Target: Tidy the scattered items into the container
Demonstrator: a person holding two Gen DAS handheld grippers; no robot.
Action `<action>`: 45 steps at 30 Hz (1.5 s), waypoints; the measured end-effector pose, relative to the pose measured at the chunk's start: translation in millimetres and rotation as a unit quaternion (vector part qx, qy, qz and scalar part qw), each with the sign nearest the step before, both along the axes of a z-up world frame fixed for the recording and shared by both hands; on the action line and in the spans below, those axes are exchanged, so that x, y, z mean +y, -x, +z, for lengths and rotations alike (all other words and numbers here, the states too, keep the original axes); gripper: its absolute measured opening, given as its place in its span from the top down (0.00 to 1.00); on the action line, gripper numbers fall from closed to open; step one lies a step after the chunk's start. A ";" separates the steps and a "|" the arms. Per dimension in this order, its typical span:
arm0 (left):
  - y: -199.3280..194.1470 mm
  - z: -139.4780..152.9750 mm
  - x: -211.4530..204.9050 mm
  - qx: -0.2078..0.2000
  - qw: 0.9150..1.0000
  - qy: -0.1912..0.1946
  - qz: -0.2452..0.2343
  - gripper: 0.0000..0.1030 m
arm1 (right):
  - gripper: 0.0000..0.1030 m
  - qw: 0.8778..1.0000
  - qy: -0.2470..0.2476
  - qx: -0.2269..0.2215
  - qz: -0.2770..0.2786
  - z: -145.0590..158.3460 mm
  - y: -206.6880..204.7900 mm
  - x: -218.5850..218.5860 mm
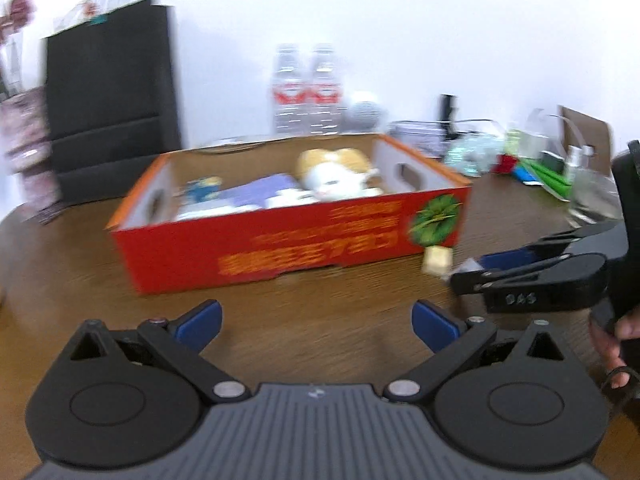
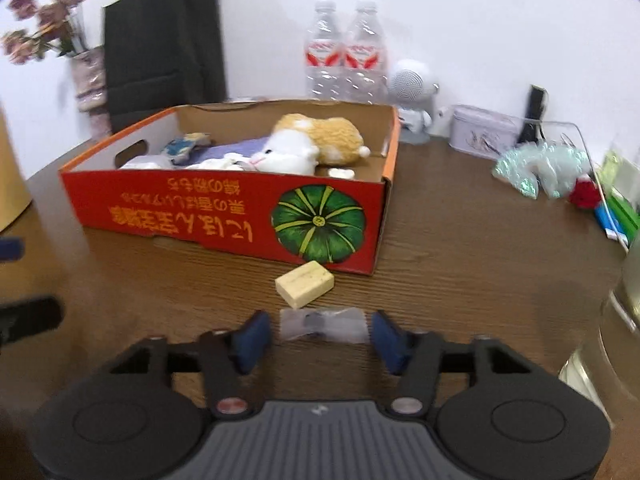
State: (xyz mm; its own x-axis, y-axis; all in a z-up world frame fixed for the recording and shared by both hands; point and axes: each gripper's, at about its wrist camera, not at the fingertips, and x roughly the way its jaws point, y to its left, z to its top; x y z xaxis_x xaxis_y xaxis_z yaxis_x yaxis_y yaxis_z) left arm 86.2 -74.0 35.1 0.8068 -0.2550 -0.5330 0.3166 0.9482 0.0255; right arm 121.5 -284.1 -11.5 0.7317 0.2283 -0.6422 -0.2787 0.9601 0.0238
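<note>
A red cardboard box (image 2: 224,216) with a pumpkin print sits on the brown table; it also shows in the left wrist view (image 1: 280,248). Inside lie a plush cat (image 2: 304,148), a purple cloth and small items. A beige block (image 2: 305,283) lies on the table by the box's front corner (image 1: 438,261). A small clear plastic packet (image 2: 322,324) lies between the open fingers of my right gripper (image 2: 318,338), which shows from the side in the left wrist view (image 1: 466,274). My left gripper (image 1: 318,326) is open and empty over bare table in front of the box.
Two water bottles (image 2: 346,52), a white robot figure (image 2: 412,96), a tin (image 2: 482,132), a black bag (image 2: 160,48) and dried flowers (image 2: 44,32) stand behind the box. Crinkly plastic (image 2: 540,170), a red item and green packs lie at right. A glass object (image 2: 624,320) is at the right edge.
</note>
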 end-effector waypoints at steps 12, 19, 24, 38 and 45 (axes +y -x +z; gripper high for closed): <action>-63.8 -18.6 -93.7 0.022 0.994 -0.029 -0.107 0.19 | 0.74 0.999 0.020 0.007 -0.030 2.4 8.5 -44.8; -83.0 -29.2 -97.1 0.058 0.988 -0.019 -0.139 0.36 | 0.74 1.000 0.019 0.013 0.012 2.4 15.4 -41.1; -84.5 -33.2 -95.5 0.075 0.988 -0.025 -0.134 0.79 | 0.74 1.000 0.004 0.013 0.021 0.5 14.8 -41.0; 26.4 11.7 -1.3 -0.018 0.997 -0.001 0.080 0.80 | 0.74 0.997 0.000 -0.029 0.071 -7.0 32.3 -4.3; 104.8 12.5 37.9 -0.033 0.992 0.029 0.116 0.79 | 0.74 0.996 -0.028 -0.067 0.049 2.7 71.3 21.8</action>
State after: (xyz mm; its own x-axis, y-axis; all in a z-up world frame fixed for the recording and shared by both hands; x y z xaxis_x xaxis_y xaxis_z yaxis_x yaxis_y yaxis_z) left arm -18.7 -36.1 47.6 0.8803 -0.0881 -0.4663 0.0899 0.9958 -0.0184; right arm 50.1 -262.3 -8.8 0.7818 0.3361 -0.5252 -0.3759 0.9261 0.0330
